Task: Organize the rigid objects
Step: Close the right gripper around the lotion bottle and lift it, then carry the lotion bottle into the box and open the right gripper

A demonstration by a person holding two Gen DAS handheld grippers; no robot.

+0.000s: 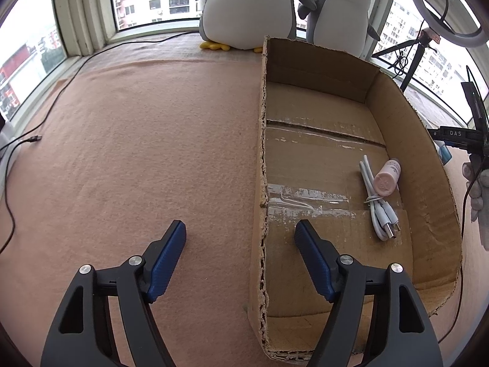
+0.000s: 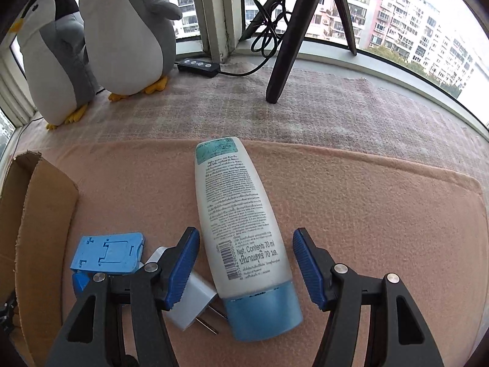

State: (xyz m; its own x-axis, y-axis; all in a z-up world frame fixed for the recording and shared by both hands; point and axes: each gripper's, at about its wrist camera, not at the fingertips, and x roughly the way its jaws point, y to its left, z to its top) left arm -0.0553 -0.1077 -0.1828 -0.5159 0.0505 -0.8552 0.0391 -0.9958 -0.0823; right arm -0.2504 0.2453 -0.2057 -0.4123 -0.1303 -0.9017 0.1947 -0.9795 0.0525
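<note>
On the pink blanket by the window, the left view shows the left hand-held gripper spread wide with nothing between its blue pads, one finger over the blanket and the other over the cardboard box. Inside the box, near its right wall, a small pink bottle lies on its side touching a coiled white cable. Two plush penguins stand behind the box at the window, and a gloved hand shows at the far right edge. In the right view, the right hand-held gripper is also released, its fingers straddling a white tube with a blue cap that lies flat on the blanket, without touching it. Just left of the tube lie a white plug, partly under the left finger, and a blue plastic stand, beside the box wall.
</note>
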